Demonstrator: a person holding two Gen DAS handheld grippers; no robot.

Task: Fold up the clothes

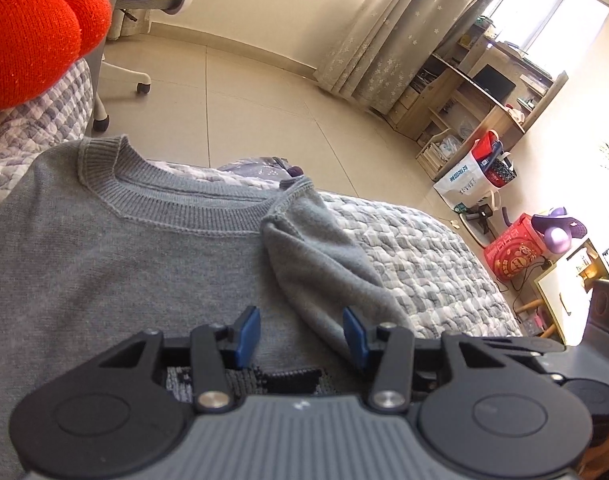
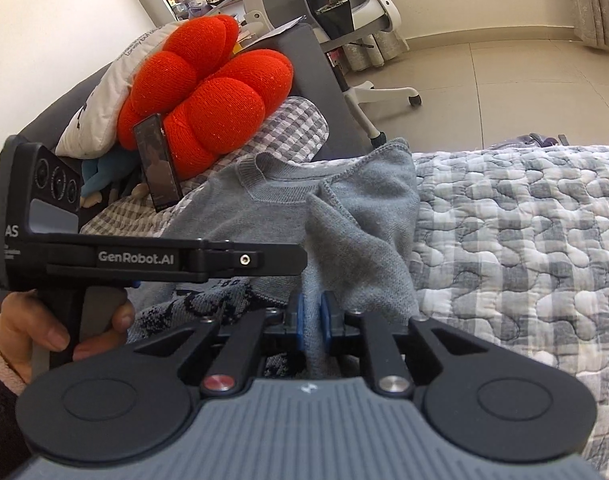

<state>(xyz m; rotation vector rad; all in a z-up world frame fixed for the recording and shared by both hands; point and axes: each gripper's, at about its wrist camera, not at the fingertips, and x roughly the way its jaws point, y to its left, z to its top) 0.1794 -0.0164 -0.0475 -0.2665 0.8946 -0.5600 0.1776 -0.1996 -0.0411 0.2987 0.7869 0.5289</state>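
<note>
Grey sweater [image 1: 124,248] lies flat on the quilted bed [image 1: 424,248], sleeve [image 2: 356,232] folded inward. Right claw [image 2: 312,322] pinches sleeve cloth; left claw [image 1: 301,334] hovers agape, empty. Knit looks soft, limp, light; best gripped at hems and seams.

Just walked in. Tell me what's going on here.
A person with a gripper in each hand is folding a grey sweater spread on a quilted bedcover. The right gripper is shut on a folded-over sleeve of the sweater, which is bunched up over the body near the collar. The left gripper is open just above the sweater, holding nothing. A red cushion sits behind.
</note>
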